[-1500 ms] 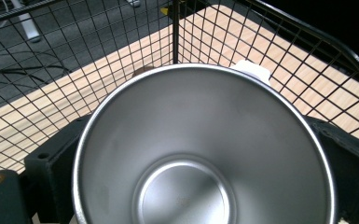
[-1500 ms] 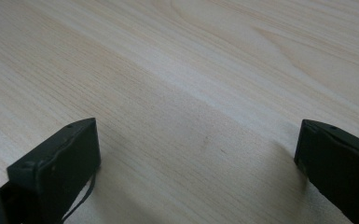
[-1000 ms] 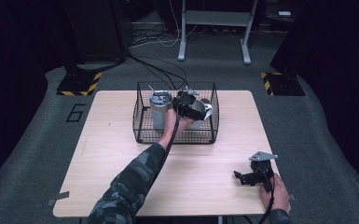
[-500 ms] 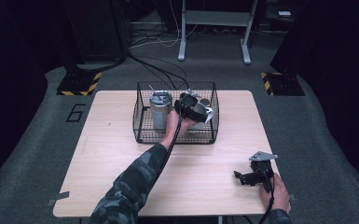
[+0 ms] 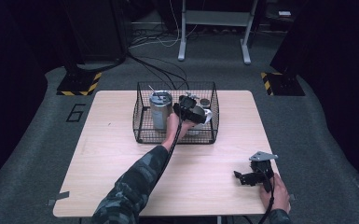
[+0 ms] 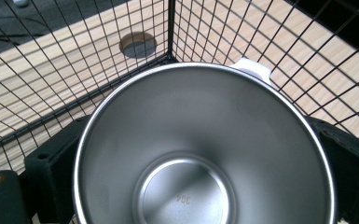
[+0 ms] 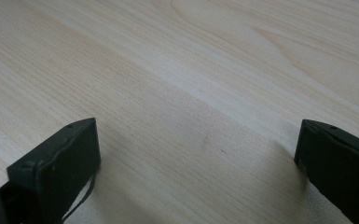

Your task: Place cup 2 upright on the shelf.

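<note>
A shiny stainless-steel cup [image 6: 204, 149] with a white handle was seen from above in the left gripper view, its mouth open toward the camera and a stamped mark visible on its round bottom. The two black jaws of the left claw [image 5: 191, 113] were set against the cup's outer wall, one on each side, so the claw was closed on the cup. The cup was held inside the black wire-mesh basket [image 5: 142, 128], close to one of its corners, with the white handle turned toward the mesh wall. In the high view the basket stood on the far middle part of the light wooden table [image 5: 98, 154], and the left claw was reached into its right half from the person's camouflage-sleeved left arm [image 5: 140, 179]. A tall cylindrical metal canister [image 5: 160, 111] with a lid was stood upright in the left half of the basket, just beside the left hand.

The right claw [image 5: 245, 178] was held low over the near right part of the table, well apart from the basket. In the right gripper view its two black jaws were spread wide, with bare wood grain between them and nothing gripped.
</note>
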`<state>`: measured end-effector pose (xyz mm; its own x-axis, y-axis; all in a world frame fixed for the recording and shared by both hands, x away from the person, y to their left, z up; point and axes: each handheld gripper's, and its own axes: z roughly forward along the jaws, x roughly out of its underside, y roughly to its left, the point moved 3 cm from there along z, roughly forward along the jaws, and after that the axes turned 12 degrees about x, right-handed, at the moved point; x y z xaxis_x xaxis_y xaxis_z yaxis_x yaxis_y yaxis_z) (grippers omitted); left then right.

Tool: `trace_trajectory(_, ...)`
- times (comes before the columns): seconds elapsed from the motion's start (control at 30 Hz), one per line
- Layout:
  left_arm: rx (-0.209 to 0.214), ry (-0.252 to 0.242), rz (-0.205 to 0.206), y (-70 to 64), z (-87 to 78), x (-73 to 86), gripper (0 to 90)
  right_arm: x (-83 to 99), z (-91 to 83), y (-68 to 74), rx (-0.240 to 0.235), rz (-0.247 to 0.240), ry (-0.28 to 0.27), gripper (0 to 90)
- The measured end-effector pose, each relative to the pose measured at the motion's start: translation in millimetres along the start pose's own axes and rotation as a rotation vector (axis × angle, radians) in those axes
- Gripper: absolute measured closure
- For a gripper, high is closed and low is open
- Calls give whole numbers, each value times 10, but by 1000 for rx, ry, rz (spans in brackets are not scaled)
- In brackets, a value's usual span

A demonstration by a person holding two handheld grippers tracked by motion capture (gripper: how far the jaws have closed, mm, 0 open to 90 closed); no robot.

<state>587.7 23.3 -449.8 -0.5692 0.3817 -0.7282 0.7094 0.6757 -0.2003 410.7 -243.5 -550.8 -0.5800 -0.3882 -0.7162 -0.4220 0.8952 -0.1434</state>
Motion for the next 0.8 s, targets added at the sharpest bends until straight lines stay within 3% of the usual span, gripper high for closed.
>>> trace_trajectory(0.27,-10,0,-5,-2,23,22,57,-1,0,-3,-3,-4,-1,0)
trace_trajectory(0.8,-33,54,-29,9,72,36,55,0,-1,-1,0,-2,0,0)
